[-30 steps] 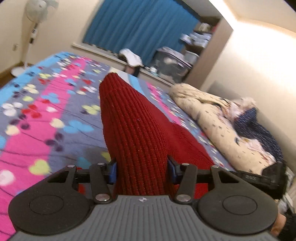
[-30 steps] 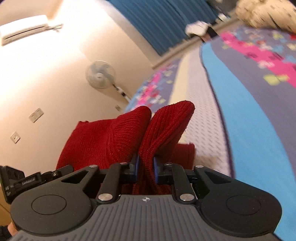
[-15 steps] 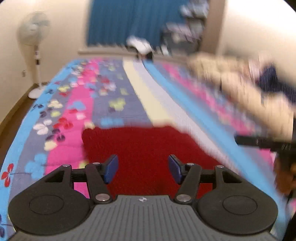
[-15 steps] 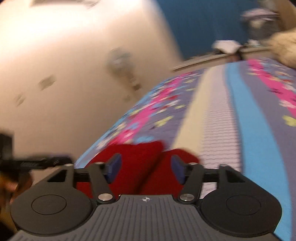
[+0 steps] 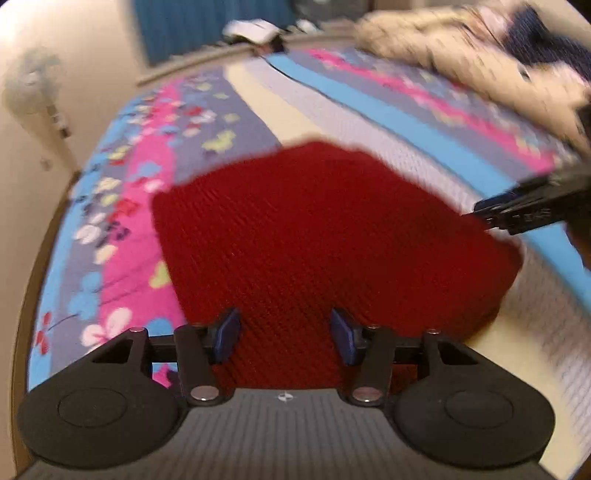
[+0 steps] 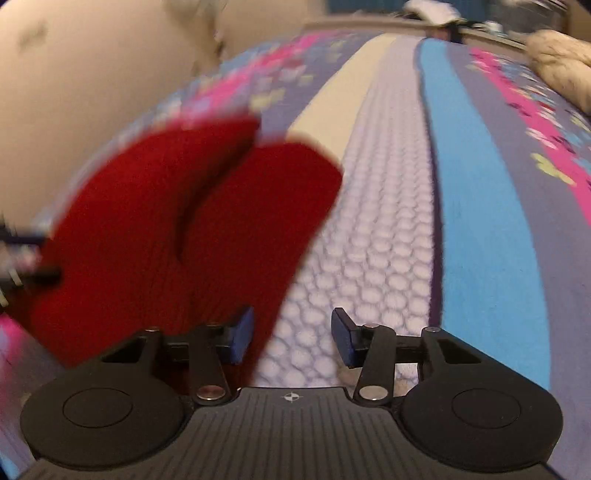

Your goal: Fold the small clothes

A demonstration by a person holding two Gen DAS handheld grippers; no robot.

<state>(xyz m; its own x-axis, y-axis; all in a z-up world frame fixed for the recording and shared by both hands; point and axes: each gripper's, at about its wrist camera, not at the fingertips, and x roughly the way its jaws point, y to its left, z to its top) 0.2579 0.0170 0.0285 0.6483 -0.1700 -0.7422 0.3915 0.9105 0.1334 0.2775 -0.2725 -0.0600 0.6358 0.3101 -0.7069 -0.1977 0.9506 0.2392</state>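
A red knitted garment point(image 5: 325, 236) lies flat on the patterned bedspread point(image 5: 122, 221). My left gripper point(image 5: 284, 336) is open and empty, just above the garment's near edge. In the right wrist view the garment point(image 6: 177, 236) lies to the left with a dark crease down its middle. My right gripper point(image 6: 291, 339) is open and empty over the white textured stripe point(image 6: 373, 243), beside the garment's right edge. The right gripper's body point(image 5: 532, 210) shows at the right of the left wrist view. Both views are motion-blurred.
A cream quilt with dark clothes point(image 5: 480, 55) is heaped along the bed's far right side. A standing fan point(image 5: 33, 88) is beyond the left edge of the bed. Blue curtains point(image 5: 207, 26) and clutter line the far wall.
Both grippers have opened and let go of the red garment, which dropped from a raised bunch to lie flat. Both grippers have drawn back toward its near edge.
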